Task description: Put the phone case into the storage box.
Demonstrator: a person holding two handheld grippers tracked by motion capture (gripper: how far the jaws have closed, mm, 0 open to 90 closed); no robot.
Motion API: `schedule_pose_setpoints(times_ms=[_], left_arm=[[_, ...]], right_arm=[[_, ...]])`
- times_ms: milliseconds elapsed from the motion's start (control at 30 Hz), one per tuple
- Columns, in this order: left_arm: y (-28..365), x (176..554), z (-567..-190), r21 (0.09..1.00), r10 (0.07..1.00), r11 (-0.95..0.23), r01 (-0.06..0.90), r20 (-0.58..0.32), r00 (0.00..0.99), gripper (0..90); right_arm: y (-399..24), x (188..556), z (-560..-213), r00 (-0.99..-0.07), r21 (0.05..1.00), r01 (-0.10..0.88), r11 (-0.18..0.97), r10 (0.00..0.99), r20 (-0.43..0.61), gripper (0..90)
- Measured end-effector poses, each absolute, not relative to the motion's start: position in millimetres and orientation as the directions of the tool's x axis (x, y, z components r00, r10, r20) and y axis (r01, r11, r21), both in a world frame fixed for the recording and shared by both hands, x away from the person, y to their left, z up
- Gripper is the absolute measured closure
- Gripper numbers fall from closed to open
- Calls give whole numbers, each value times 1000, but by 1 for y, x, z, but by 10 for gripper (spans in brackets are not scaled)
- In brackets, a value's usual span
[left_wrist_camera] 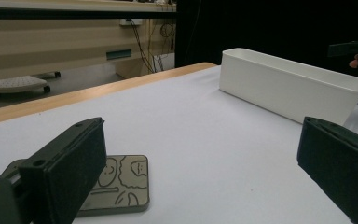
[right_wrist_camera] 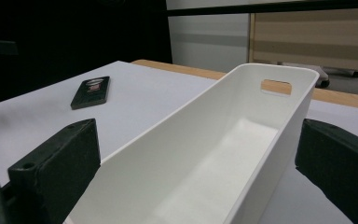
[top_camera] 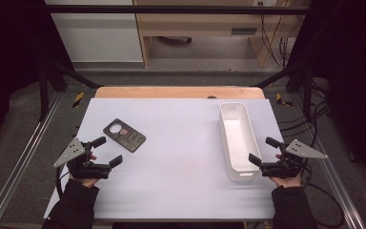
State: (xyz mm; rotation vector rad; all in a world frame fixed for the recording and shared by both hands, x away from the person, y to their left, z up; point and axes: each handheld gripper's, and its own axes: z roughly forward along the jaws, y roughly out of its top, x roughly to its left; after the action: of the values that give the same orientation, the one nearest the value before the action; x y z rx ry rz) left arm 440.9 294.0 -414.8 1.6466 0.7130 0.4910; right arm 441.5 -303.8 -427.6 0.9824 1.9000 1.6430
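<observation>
Lying apart: phone case [top_camera: 124,135], bin [top_camera: 238,141].

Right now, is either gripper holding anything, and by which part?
Nothing is held. The left gripper and right gripper are both open, apart from the dark card and white bin.

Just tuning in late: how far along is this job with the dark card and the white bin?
Nothing looks done: the dark card lies flat on the table, and the white bin is empty. In hand: the left gripper sits open beside the card; the right gripper is open at the bin's near end. Probably left: picking up the card and binning it.
</observation>
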Motion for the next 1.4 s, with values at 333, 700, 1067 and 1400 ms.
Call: schedule_pose_setpoints(times_ms=[333,700,1067,1400], left_arm=[[291,444,-413,971,704,-112,209,-71,707,10],[286,450,-406,965,706,-133,226,-68,705,14],[280,458,-399,958,706,-157,241,-62,705,15],[269,468,-393,955,696,-173,242,-55,716,15]], right_arm=[[-304,441,-427,-654,974,222,36,747,121,3],[-304,441,-426,-654,975,217,38,747,116,3],[-303,441,-427,-655,975,217,44,747,112,2],[-303,441,-427,-658,975,216,52,745,106,2]])
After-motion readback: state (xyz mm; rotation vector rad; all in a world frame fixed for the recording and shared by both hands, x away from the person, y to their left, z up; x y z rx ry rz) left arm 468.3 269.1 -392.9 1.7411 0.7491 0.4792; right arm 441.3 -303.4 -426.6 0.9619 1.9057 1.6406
